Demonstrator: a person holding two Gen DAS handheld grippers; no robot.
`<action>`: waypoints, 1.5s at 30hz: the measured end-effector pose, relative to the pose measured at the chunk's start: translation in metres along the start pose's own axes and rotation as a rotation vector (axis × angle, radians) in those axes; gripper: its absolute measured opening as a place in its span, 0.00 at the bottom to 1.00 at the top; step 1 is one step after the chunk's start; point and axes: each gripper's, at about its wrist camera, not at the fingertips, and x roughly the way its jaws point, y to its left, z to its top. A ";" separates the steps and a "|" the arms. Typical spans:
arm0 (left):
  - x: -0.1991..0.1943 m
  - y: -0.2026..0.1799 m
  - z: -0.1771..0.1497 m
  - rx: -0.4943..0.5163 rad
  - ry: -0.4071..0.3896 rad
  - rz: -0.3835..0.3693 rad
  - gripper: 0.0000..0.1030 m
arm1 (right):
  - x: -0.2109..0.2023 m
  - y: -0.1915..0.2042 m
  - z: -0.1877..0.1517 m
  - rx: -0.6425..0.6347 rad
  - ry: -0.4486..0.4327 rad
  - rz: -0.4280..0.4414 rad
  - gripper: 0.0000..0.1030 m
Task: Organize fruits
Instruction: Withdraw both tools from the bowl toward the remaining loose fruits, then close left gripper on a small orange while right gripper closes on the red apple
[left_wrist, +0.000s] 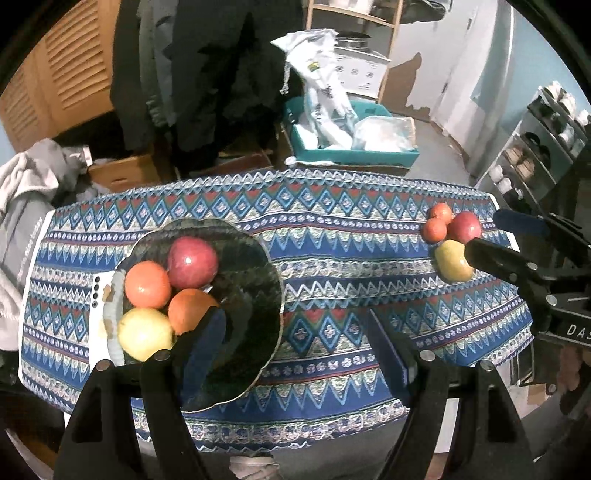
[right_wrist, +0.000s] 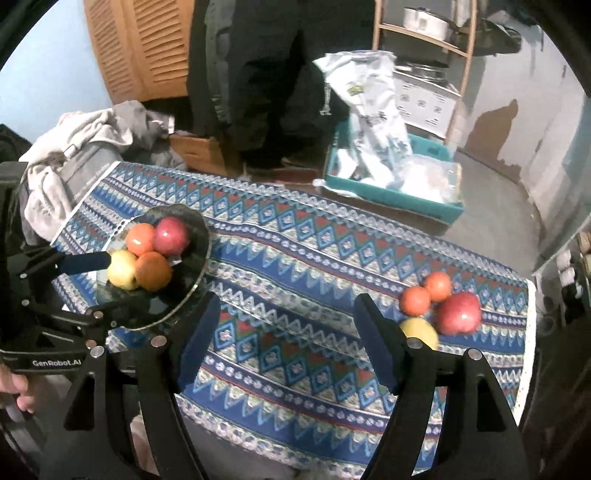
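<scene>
Both grippers empty. Left gripper (left_wrist: 295, 332) has its jaws spread wide with only cloth and plate edge between them. Right gripper (right_wrist: 288, 325) is likewise parted, nothing between its pads.

Fruit is split in two groups. Four pieces sit on the dark glass plate (left_wrist: 258, 266) at left of the left wrist view: red apple (left_wrist: 192, 262), two oranges (left_wrist: 147, 284), yellow apple (left_wrist: 146, 334). Four more lie loose on the cloth at the lower right of the right wrist view: second red apple (right_wrist: 460, 314), two small oranges (right_wrist: 415, 301), yellow fruit (right_wrist: 419, 328) partly behind the right finger.

Risks, as I judge them:
- Loose group sits near the table's right edge; a nudge from a finger could roll round fruit off onto the floor.
- Those four touch each other, so grabbing one likely shoves its neighbours.
- Plate fruit is bunched to one side; adding more could roll pieces around on the smooth glass.
- Plate reaches close to the table's near edge, left finger right over it; a bump could slide it.
- Tablecloth (left_wrist: 332, 229) hangs loose, could drag.

Room: cluttered. Louvred wooden doors at upper left, dark clothing hanging top centre, grey garments heaped at left, teal crate (left_wrist: 369, 155) with white bags on the floor behind, shelf rack at right.
</scene>
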 end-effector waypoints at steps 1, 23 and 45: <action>0.000 -0.004 0.001 0.004 0.000 -0.003 0.77 | -0.002 -0.004 -0.002 0.005 -0.002 -0.004 0.73; 0.011 -0.078 0.032 0.107 0.004 -0.048 0.78 | -0.036 -0.107 -0.023 0.175 -0.021 -0.112 0.77; 0.065 -0.139 0.093 0.193 0.107 -0.127 0.79 | -0.001 -0.190 -0.013 0.197 0.136 -0.138 0.79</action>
